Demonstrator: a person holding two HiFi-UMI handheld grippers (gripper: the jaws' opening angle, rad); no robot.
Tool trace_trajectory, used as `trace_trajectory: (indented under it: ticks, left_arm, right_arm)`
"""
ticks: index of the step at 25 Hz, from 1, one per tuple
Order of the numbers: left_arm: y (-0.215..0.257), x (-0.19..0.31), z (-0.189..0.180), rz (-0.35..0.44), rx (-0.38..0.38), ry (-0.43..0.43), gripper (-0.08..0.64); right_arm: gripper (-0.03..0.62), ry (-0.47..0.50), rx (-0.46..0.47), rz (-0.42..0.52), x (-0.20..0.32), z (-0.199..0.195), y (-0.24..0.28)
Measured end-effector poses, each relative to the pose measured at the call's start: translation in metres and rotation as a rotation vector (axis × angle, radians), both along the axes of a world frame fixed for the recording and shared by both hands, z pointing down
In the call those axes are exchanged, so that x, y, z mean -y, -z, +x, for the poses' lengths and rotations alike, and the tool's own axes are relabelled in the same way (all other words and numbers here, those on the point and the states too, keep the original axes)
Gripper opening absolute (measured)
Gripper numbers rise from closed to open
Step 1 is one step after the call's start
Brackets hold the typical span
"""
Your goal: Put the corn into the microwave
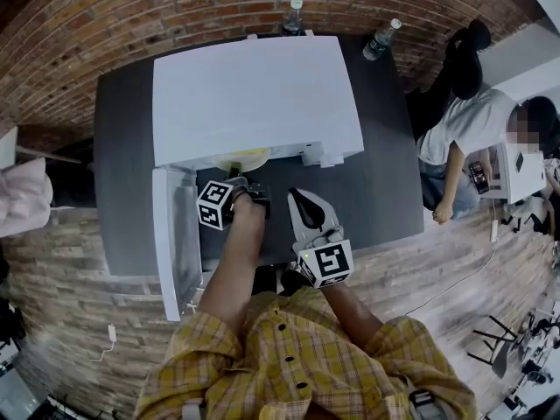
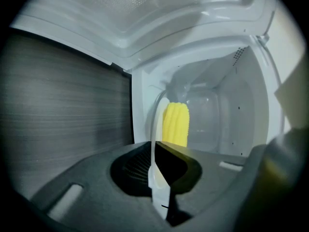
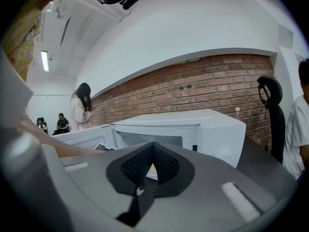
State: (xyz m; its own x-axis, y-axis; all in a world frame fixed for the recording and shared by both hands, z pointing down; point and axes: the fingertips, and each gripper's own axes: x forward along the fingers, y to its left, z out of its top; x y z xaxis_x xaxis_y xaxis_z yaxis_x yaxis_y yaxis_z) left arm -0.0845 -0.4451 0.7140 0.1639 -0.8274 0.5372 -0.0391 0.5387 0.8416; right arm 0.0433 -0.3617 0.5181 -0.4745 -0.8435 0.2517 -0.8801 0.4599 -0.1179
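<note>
Where the person's yellow plaid shirt [image 1: 297, 357] gives way to bare forearms, the right gripper [image 1: 298, 199] hangs over the dark table [image 1: 385, 191] in front of the microwave. Its jaws are pressed together with nothing between them; its own view shows the pads meeting at the tip. Just to its left, the left gripper [image 1: 248, 185] reaches into the mouth of the white microwave [image 1: 254, 94], whose door [image 1: 173, 234] stands swung out on the left. Its jaws are narrowed onto the thin rim of a white plate [image 2: 158, 129], seen edge-on in the left gripper view, and pinch it. The corn [image 2: 176, 123] — a yellow cob — sits on that plate, just past the fingertips and already inside the white cavity. Beyond the microwave, two water bottles [image 1: 381, 39] stand at the table's far edge, against a brick wall [image 1: 131, 16]. Off to the right, a person in a white top [image 1: 468, 121] sits beside a black chair [image 1: 465, 59].
</note>
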Motion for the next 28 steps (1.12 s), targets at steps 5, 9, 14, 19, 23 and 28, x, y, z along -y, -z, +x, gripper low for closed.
trace_trajectory:
  ticks: [5, 9, 14, 19, 23, 28]
  left_arm:
    - [-0.003, -0.001, 0.002, -0.038, -0.006, 0.023, 0.038]
    - [-0.009, -0.002, 0.005, -0.047, -0.047, 0.050, 0.097]
    - [-0.012, -0.001, 0.008, -0.045, -0.091, 0.064, 0.151]
    - [-0.001, 0.001, 0.009, -0.007, -0.106, 0.070, 0.176]
    - [0.008, -0.004, 0.010, 0.004, -0.110, 0.069, 0.184]
    - [0.018, -0.015, 0.010, 0.018, -0.111, 0.062, 0.186]
  right_arm:
    - [0.003, 0.012, -0.046, 0.006, -0.002, 0.000, -0.002]
    - [0.003, 0.011, -0.046, 0.007, -0.001, 0.002, -0.001]
    - [0.003, 0.011, -0.041, 0.005, 0.000, 0.005, -0.002]
    - [0.003, 0.006, -0.038, -0.006, 0.000, 0.008, -0.005]
    - [0.003, 0.003, -0.035, -0.008, -0.004, 0.010, -0.003]
    - [0.003, -0.006, -0.028, -0.012, -0.009, 0.013, -0.001]
